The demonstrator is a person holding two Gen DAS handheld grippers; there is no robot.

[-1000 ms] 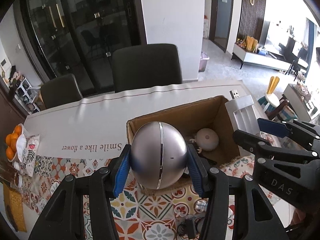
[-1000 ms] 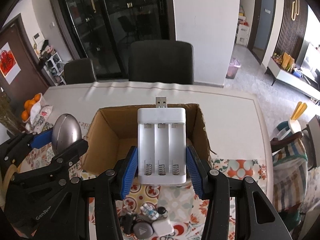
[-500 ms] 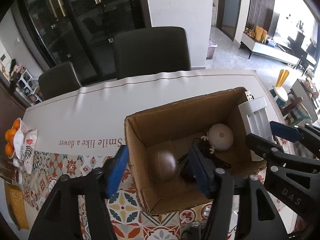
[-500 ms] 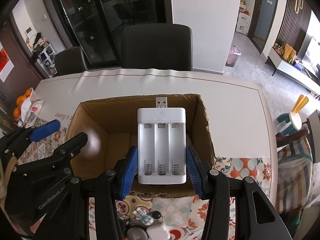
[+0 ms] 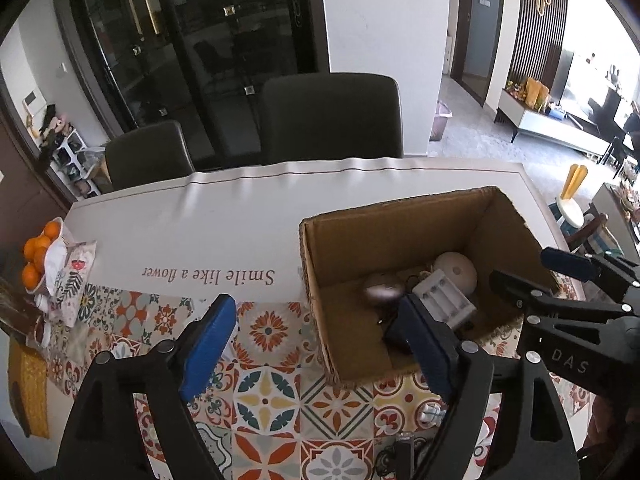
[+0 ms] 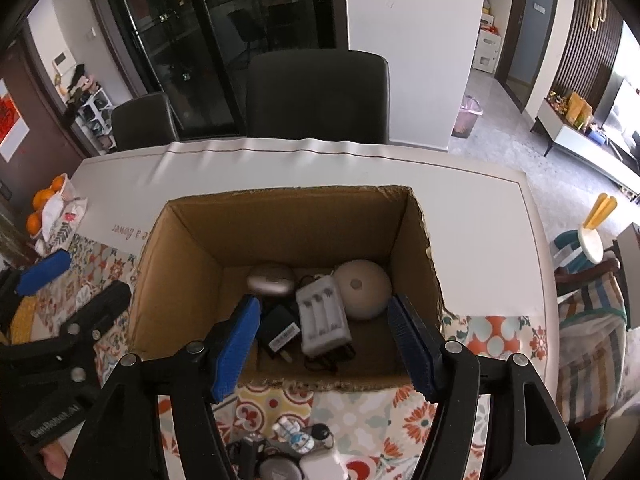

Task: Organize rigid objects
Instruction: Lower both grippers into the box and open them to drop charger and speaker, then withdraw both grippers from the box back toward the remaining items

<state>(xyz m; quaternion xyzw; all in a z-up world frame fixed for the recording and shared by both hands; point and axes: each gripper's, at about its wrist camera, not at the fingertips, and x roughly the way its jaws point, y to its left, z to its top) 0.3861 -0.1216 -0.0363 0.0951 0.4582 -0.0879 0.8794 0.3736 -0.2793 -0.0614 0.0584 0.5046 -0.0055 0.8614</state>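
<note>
Both grippers hang over the cardboard box (image 6: pixel 192 264) on the counter (image 5: pixel 256 216), fingers spread and opening, nothing between the pads. Beyond the right gripper (image 6: pixel 324 350), on the box floor, the white battery charger (image 6: pixel 323 314) lies between its 2 fingers, the cream dome (image 6: pixel 362 288) toward the right finger, the silver ball (image 6: pixel 270 279) and a black adapter (image 6: pixel 278 332) toward the left one. The left gripper (image 5: pixel 320 348) straddles the box's left wall.
</note>
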